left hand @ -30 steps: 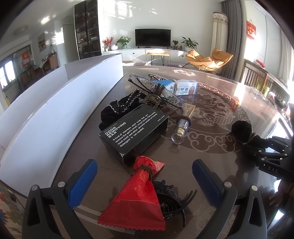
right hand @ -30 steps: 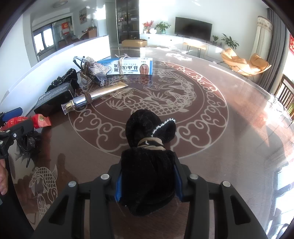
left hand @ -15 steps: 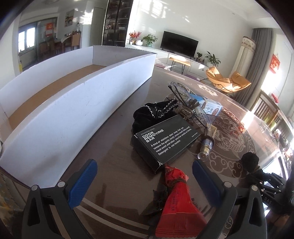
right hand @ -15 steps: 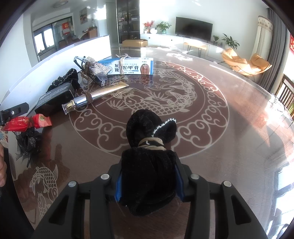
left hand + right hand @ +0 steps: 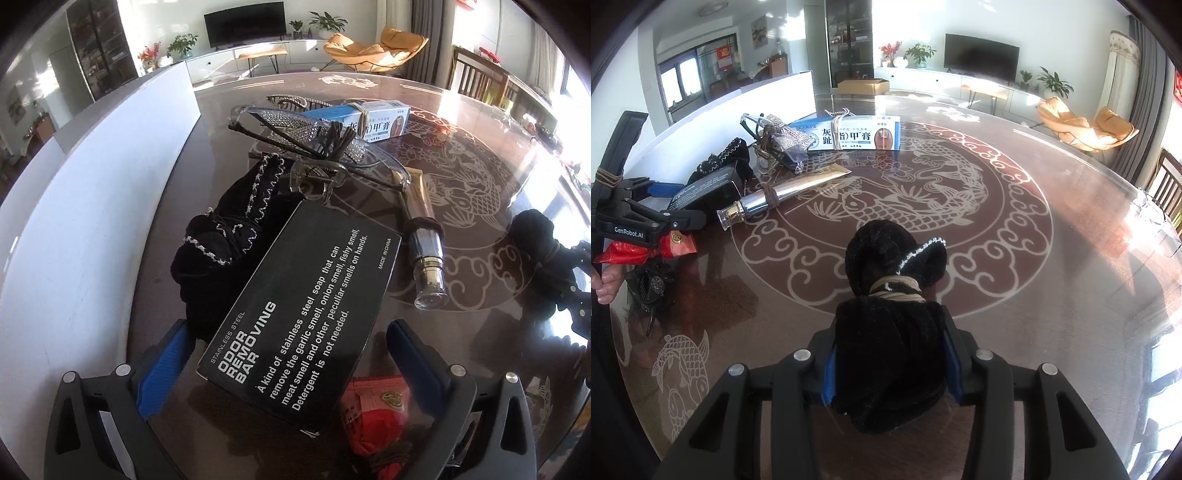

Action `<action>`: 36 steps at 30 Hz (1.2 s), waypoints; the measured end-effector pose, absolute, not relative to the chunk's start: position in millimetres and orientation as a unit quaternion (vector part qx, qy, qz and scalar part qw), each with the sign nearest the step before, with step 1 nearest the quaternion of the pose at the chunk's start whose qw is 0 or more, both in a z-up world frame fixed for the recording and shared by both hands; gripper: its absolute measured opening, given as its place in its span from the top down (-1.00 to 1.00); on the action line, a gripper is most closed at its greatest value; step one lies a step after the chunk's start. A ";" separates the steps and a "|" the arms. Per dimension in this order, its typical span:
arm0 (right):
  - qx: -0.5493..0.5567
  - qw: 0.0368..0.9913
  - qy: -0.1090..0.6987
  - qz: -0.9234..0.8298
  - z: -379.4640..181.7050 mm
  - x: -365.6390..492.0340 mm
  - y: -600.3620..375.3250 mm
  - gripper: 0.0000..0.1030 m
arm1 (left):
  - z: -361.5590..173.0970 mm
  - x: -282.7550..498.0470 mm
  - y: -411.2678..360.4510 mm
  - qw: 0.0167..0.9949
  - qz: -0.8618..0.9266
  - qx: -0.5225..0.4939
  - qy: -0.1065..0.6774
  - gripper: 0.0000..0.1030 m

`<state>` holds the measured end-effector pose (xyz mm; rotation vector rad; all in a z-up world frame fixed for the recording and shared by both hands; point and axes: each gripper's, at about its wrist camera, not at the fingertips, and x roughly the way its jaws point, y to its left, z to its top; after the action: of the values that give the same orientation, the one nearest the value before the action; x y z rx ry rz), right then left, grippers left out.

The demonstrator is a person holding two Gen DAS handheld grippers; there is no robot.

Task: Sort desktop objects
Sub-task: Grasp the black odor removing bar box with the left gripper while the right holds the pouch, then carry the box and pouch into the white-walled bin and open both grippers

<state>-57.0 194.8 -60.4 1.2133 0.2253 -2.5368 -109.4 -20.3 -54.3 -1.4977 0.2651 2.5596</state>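
The left gripper (image 5: 291, 365) stands with its blue-padded fingers (image 5: 166, 365) wide apart, holding nothing, the near end of the black soap box (image 5: 303, 317) lying between them without touching either pad. The right gripper (image 5: 890, 369) is closed on a black velvet pouch (image 5: 892, 314) (its tied neck and top bulge out beyond the fingertips).

The left wrist view alone shows the box's white lettering, a second black pouch with silver trim (image 5: 229, 229) touching the box's left side, and the white tray wall (image 5: 92, 206) further left. A red packet (image 5: 376, 417) lies just near of the box, partly under it.

The right wrist view alone shows the left gripper from the side, low over the red packet, a hand (image 5: 605, 280) below it, and a dark hair claw (image 5: 646, 291) beside the packet. Both views show the silver tube (image 5: 783, 195), the rhinestone clip (image 5: 295, 129) and the blue-and-white carton (image 5: 853, 134) far off on the patterned table (image 5: 1034, 258).
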 end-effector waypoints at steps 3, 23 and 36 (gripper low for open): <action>0.425 0.161 0.078 -0.887 -60.7 -57.6 193.6 0.10 | -60.6 -117.4 -17.6 0.095 0.851 -0.513 0.059 -1.00; 0.401 0.182 0.073 -0.895 7.7 -20.2 189.3 0.26 | 2.7 -61.1 -51.1 0.071 0.883 -0.456 -0.086 -0.12; 0.393 0.220 0.080 -0.889 23.6 -6.0 141.9 0.26 | 53.6 -19.5 -100.1 0.062 0.906 -0.402 -0.118 -0.12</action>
<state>-6.0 141.9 23.6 1.0877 0.2209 -2.4588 -19.5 -100.1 53.6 -1.2152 -0.3578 2.7384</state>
